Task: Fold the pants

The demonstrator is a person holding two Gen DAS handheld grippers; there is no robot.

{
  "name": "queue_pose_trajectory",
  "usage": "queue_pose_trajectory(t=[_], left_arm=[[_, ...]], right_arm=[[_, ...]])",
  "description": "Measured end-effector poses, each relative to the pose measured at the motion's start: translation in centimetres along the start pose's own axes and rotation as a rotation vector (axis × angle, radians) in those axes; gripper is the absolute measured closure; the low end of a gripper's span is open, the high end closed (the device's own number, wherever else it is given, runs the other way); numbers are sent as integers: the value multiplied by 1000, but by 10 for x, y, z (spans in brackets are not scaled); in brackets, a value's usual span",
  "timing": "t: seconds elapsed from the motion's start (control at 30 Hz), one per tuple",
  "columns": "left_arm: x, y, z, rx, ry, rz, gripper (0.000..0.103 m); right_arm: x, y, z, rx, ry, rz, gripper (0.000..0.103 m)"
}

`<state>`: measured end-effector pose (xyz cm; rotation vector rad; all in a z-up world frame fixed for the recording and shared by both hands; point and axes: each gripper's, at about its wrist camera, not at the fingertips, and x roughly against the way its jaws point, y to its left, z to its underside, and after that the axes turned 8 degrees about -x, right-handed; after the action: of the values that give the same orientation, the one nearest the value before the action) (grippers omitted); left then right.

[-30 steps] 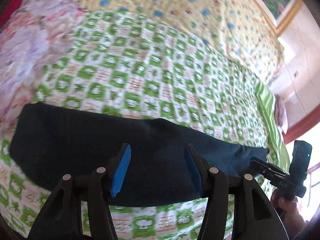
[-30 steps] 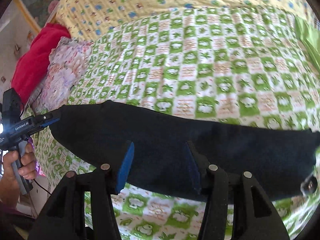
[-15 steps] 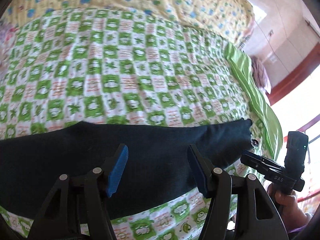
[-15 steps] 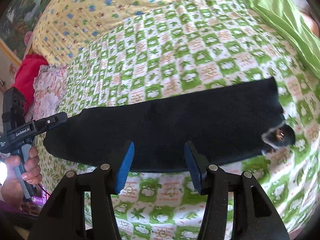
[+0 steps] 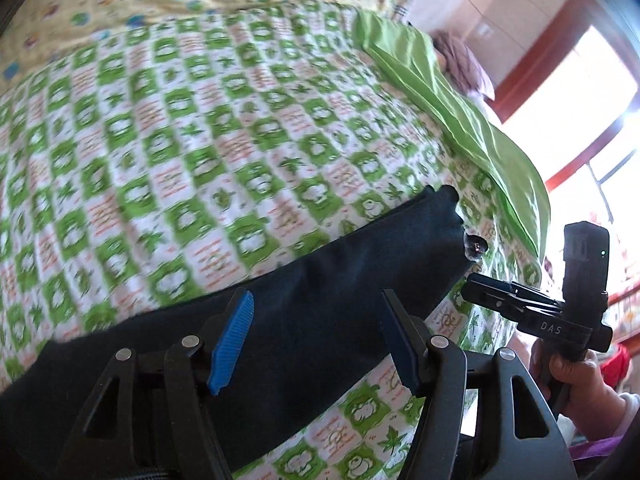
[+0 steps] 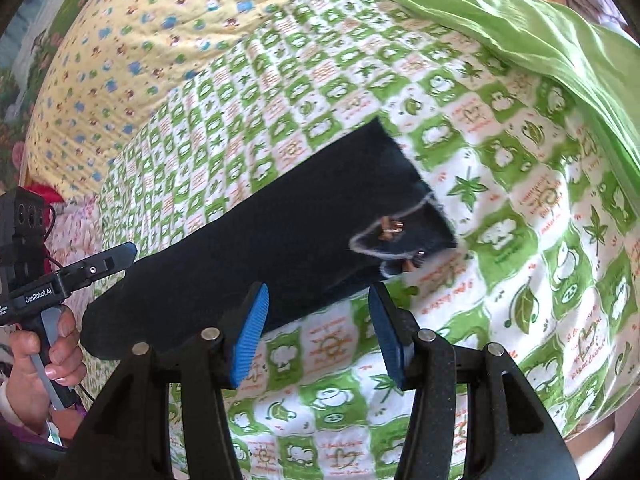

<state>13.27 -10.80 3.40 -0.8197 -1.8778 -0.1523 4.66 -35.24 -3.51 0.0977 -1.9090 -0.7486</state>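
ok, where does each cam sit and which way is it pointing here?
Left wrist: on the left gripper, looking steeply down along its fingers at the dark pants on the green checked bedspread; the right gripper and its hand show at right; own jaws opening, nothing gripped.
Right wrist: on the right gripper, angled down at the pants' waist end; the left gripper and its hand show at left.
Shared: pants, bedspread, green sheet, and each sees the other gripper.

"das" is read on the right gripper (image 5: 466, 292), lower right of the left wrist view; "genrobot.ai" is printed on the left gripper (image 6: 130, 252), at the left edge of the right wrist view.
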Motion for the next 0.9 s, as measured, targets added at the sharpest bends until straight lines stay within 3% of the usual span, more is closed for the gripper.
queue_pose_trajectory(t=[0.43,0.8,0.9], left_arm=[[-82,-48,-71,-190,134,108,37],[-147,-83,-105,-283,231,167,37],[-159,-87,-108,-282,265,223,40]], right_arm=[[-6,-49,-17,-213,-58,-79,49],[-9,-56,-16,-210,-56,-119,54],[-10,-58,-17,-214,-54,-128,57]])
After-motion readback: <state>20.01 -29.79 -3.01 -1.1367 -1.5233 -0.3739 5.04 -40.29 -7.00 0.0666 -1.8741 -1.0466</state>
